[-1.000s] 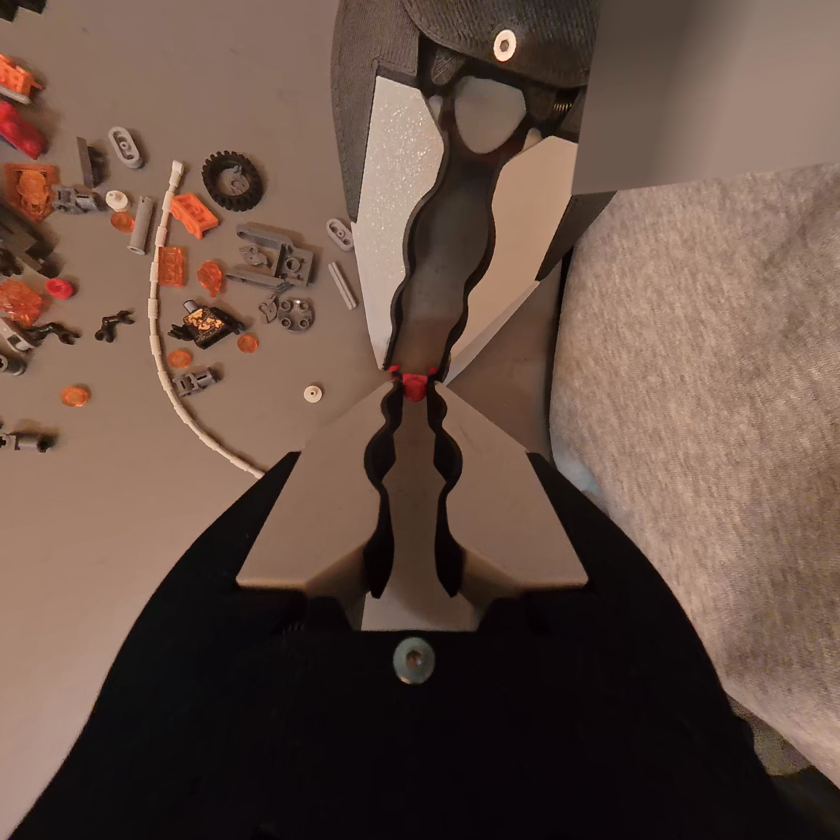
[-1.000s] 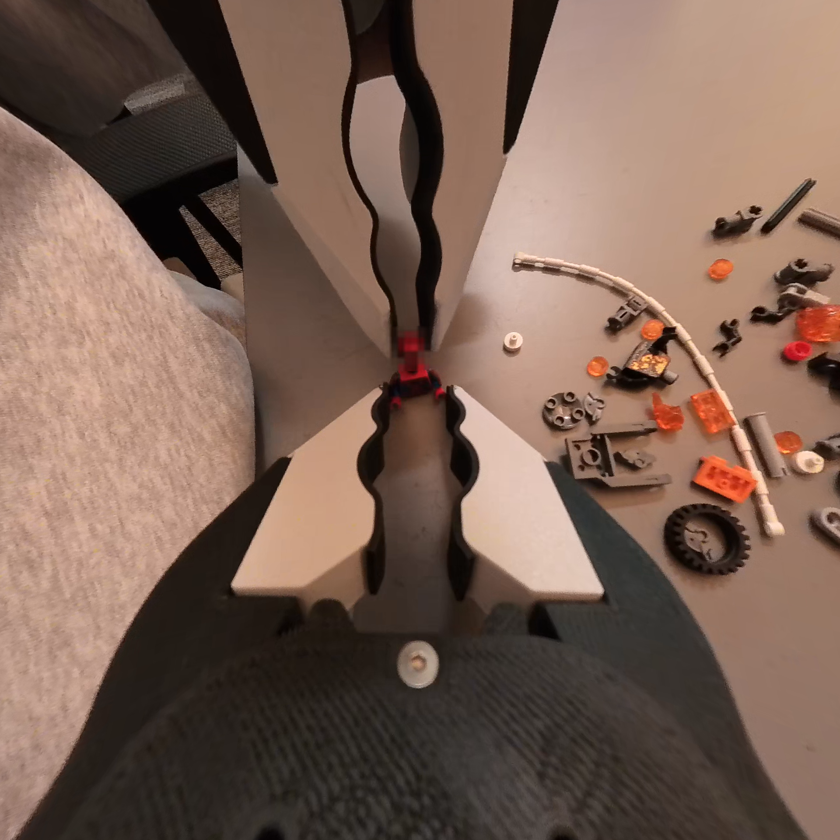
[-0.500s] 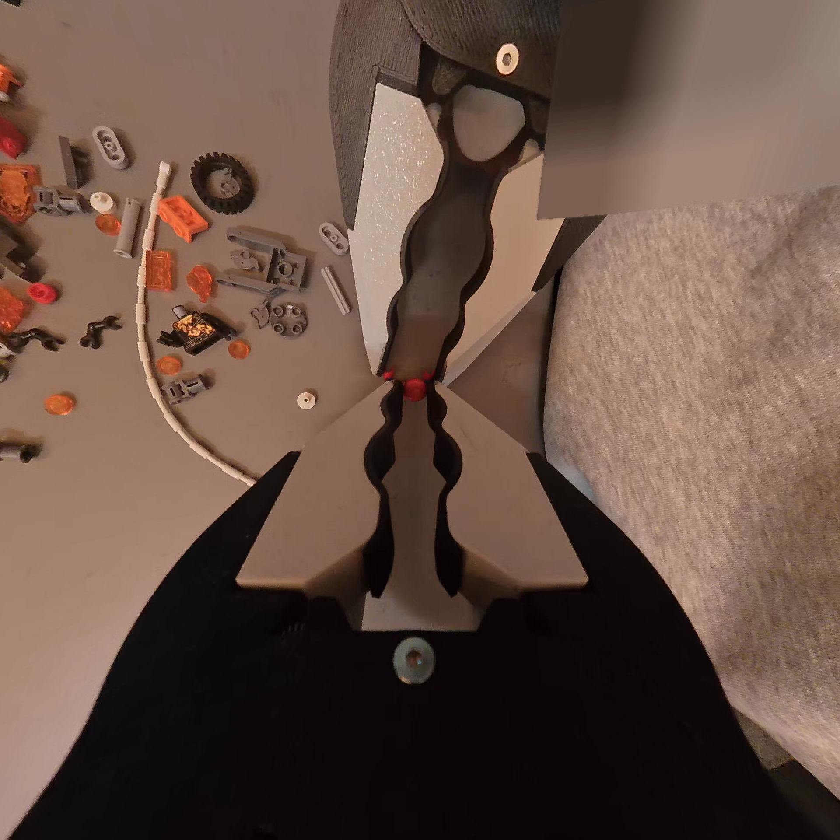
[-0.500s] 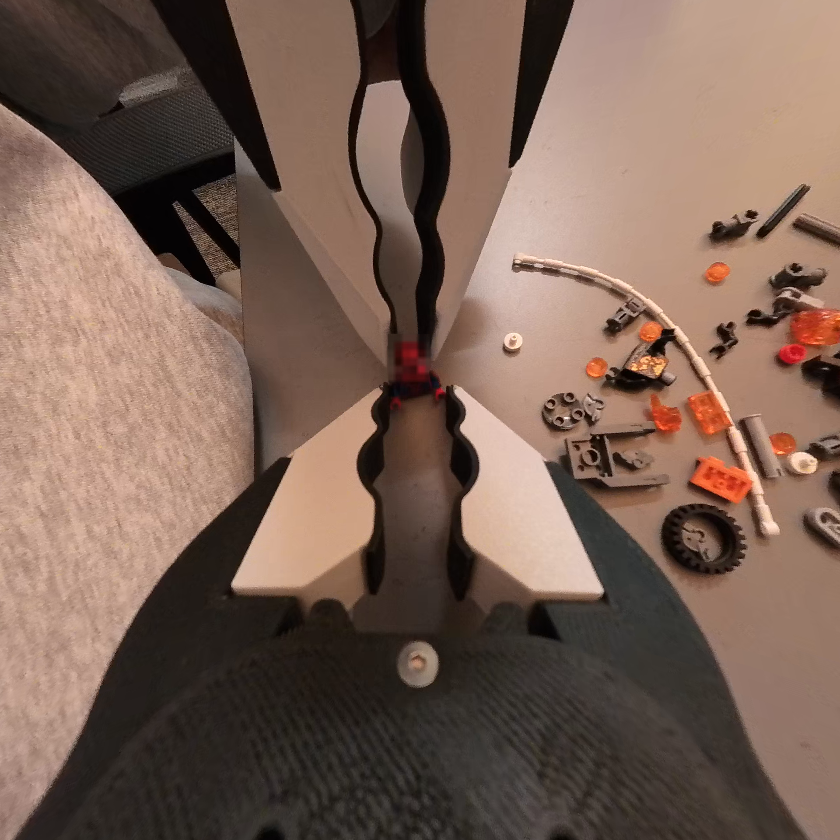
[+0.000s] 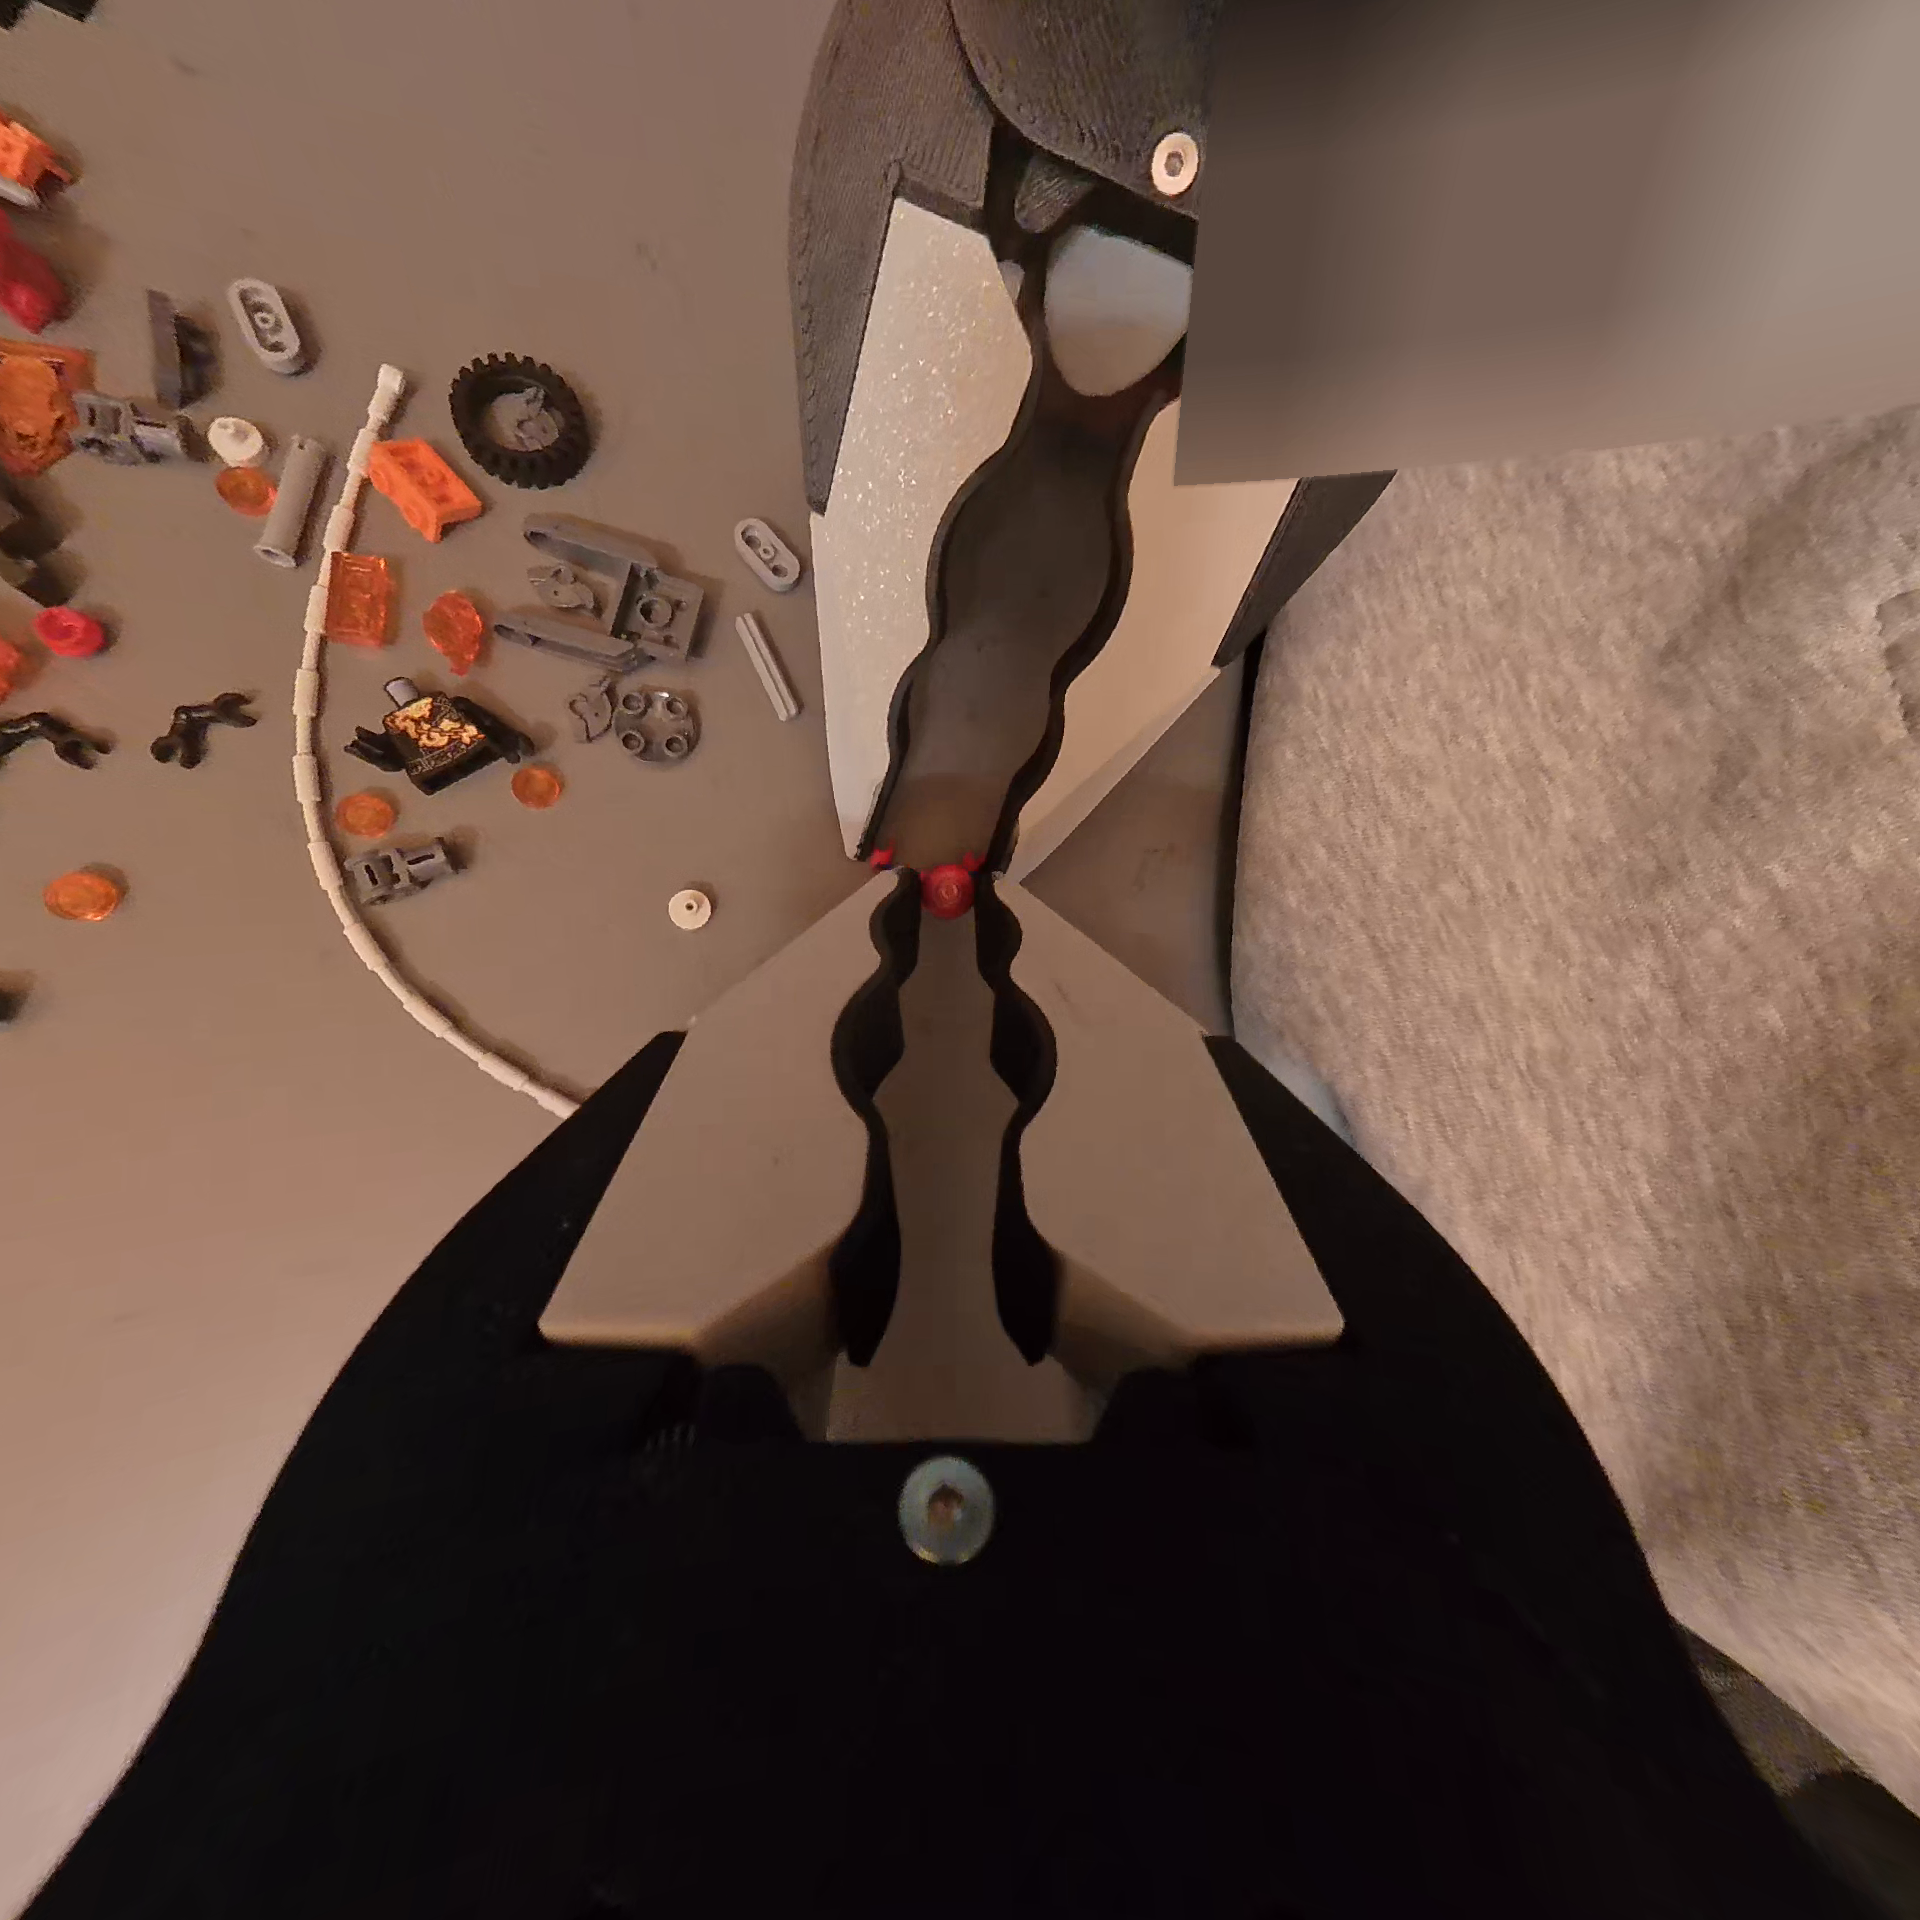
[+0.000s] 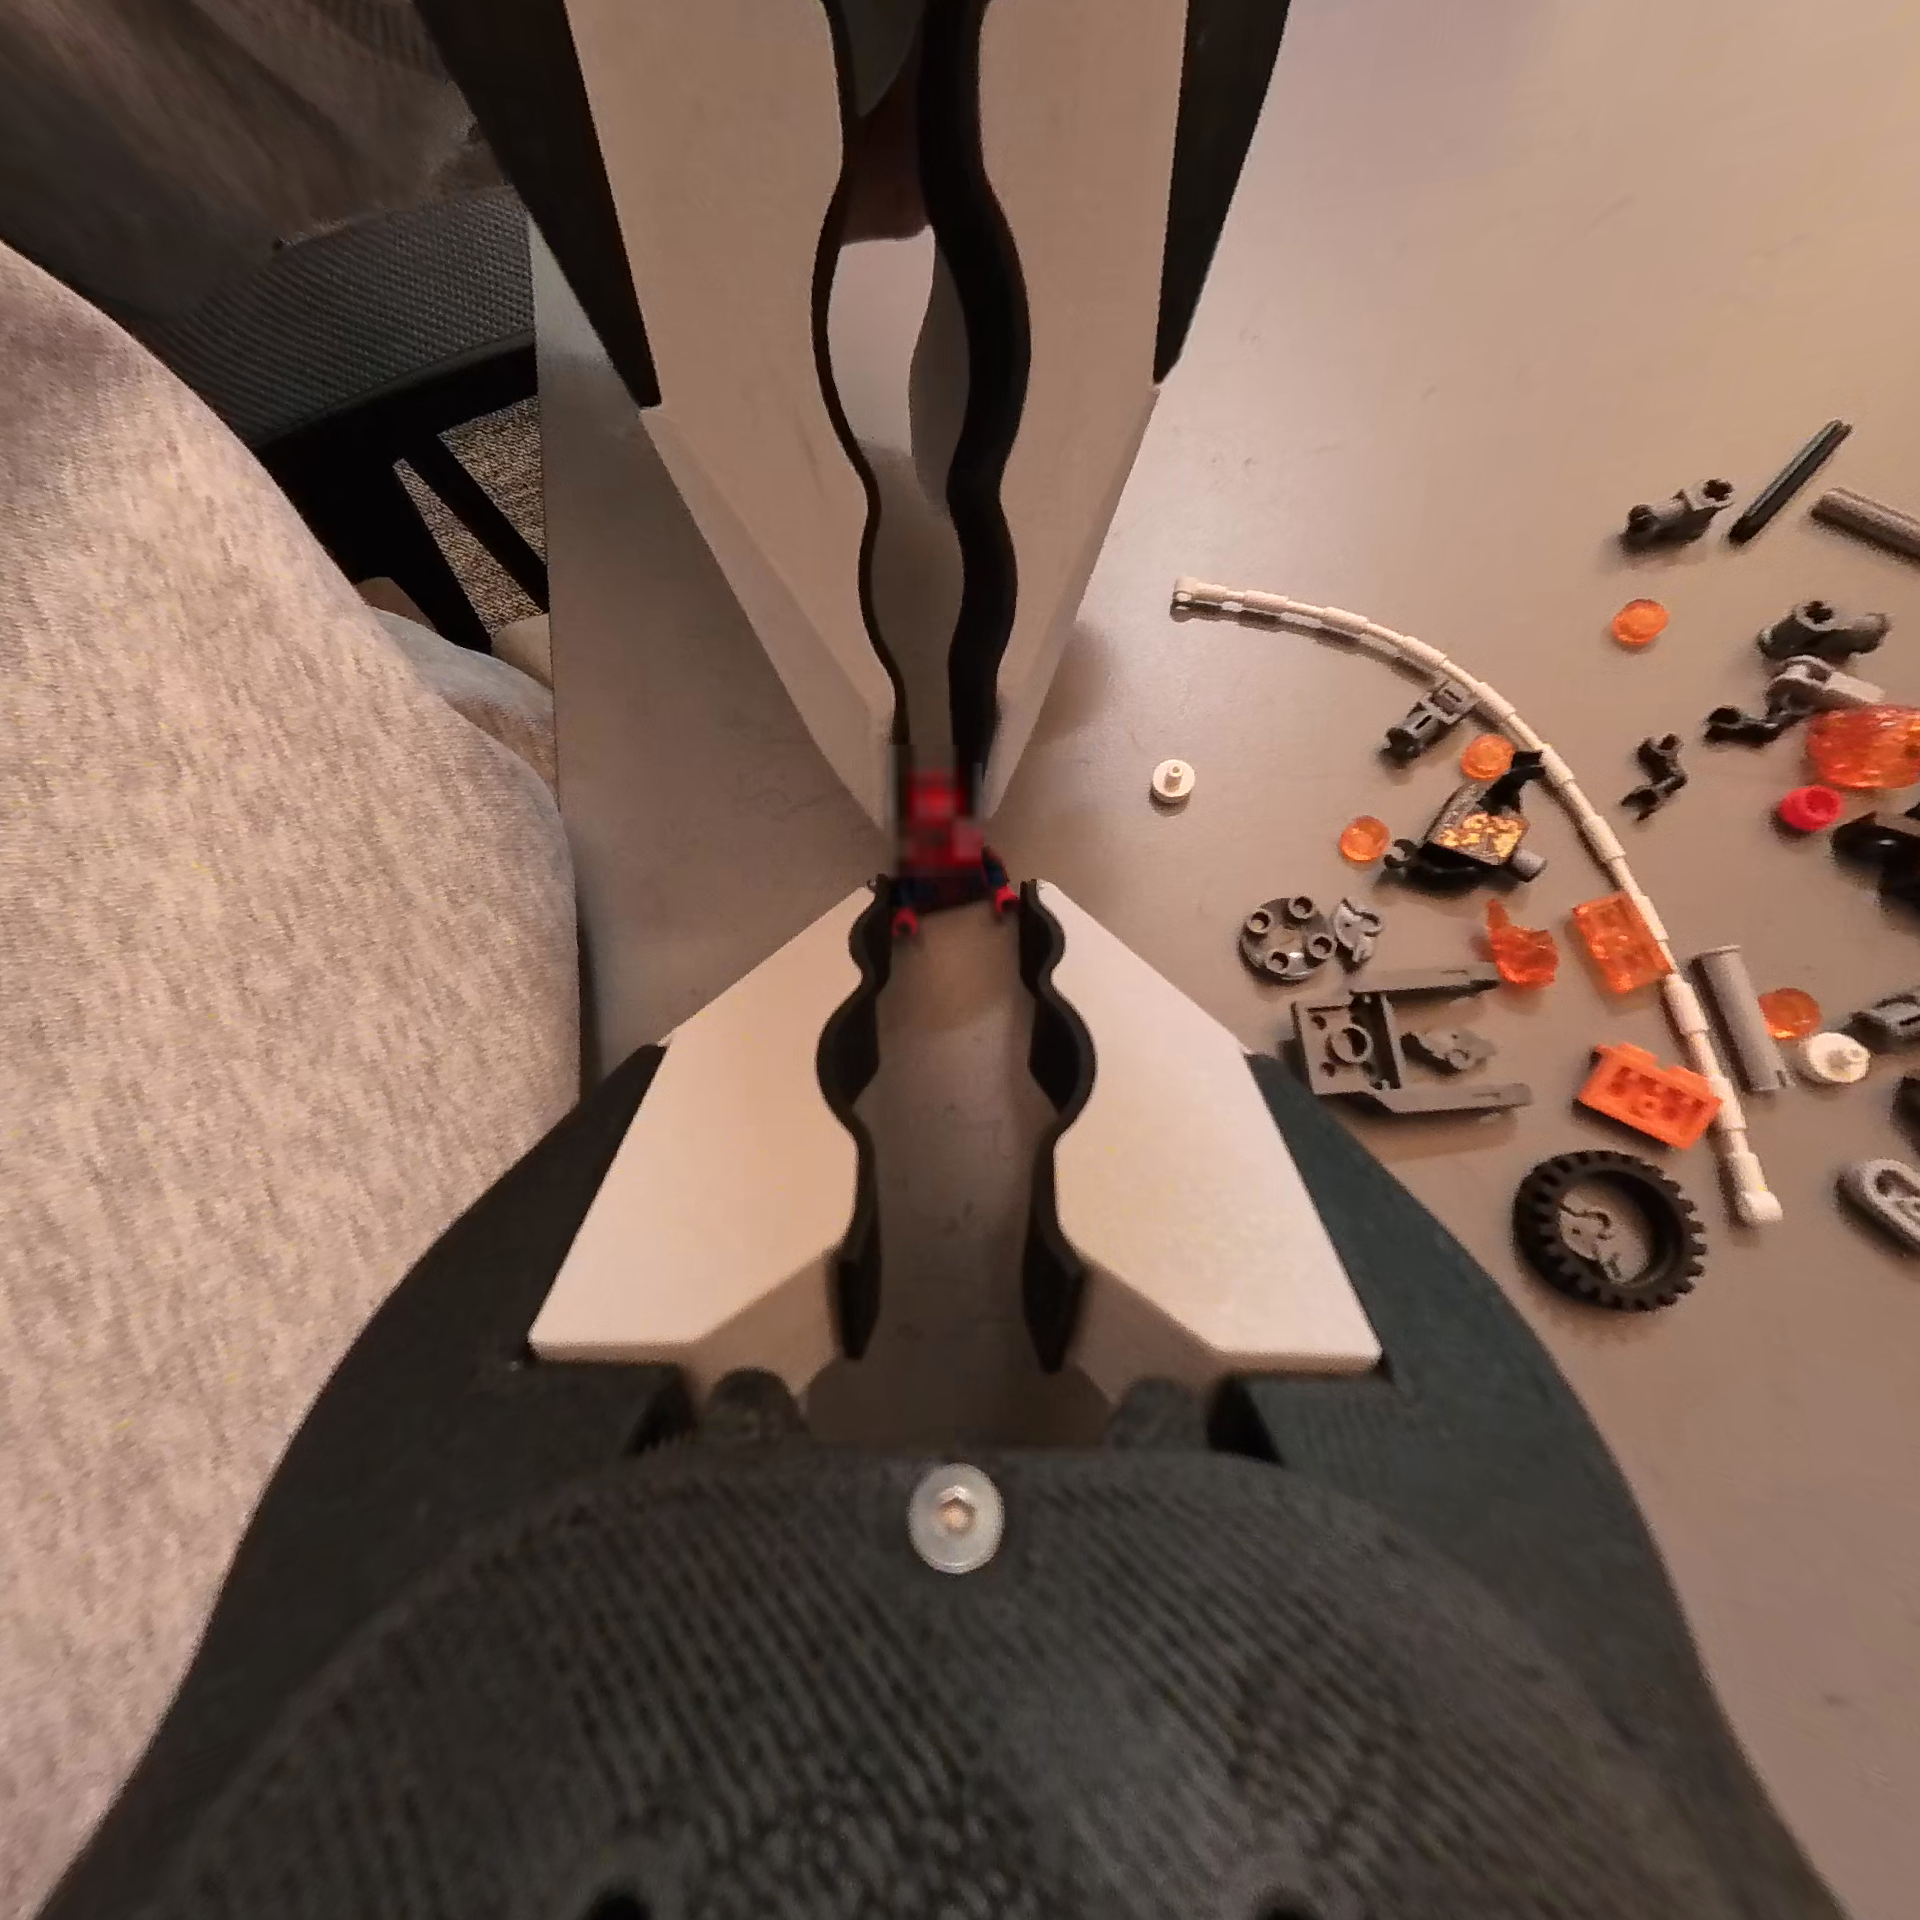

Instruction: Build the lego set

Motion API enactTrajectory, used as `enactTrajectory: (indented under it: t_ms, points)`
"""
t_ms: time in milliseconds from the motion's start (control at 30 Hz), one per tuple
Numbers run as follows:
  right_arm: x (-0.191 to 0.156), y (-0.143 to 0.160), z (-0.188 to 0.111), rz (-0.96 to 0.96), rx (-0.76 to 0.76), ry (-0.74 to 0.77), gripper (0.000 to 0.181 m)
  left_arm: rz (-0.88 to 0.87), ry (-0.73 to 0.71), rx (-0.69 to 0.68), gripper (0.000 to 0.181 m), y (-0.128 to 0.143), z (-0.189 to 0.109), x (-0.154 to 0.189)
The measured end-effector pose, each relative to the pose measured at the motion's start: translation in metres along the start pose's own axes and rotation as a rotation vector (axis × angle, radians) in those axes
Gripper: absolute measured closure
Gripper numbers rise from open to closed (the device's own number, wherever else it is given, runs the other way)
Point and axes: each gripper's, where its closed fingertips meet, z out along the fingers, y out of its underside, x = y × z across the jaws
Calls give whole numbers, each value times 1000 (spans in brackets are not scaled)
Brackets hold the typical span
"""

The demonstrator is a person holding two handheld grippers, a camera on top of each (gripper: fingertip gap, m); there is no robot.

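Observation:
My left gripper [image 5: 942, 891] and right gripper [image 6: 953, 899] meet tip to tip above the grey table [image 5: 520, 156], near its edge. The left gripper is shut on a small round red minifigure head [image 5: 945, 894]. The right gripper is shut on a red and blue minifigure torso [image 6: 951, 878], whose arms stick out to both sides. In the right wrist view the head [image 6: 935, 821] sits right on top of the torso, below the left gripper [image 6: 940, 743], which comes in from above. The joint between head and torso is hidden.
Loose parts lie on the table: a black tyre [image 5: 516, 433], a white segmented hose [image 5: 312, 727], a black printed torso [image 5: 436, 738], a dark grey plate assembly [image 5: 634, 613], and orange and grey pieces. A person's grey clothing [image 5: 1558, 935] fills the space beyond the table edge. The grippers are tip to tip, or close to it.
Both grippers stay tip to tip, each still shut on its piece. The head has come closer onto the torso. Both hands have swayed slightly over the table.

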Motion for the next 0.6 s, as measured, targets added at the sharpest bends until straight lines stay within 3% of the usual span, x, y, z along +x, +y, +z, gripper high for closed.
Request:
enactTrajectory:
  t_ms: [600]
  points:
    - [0, 0, 0, -4, 0, 3, 158, 0, 37, 41, 173, -5, 2, 6]
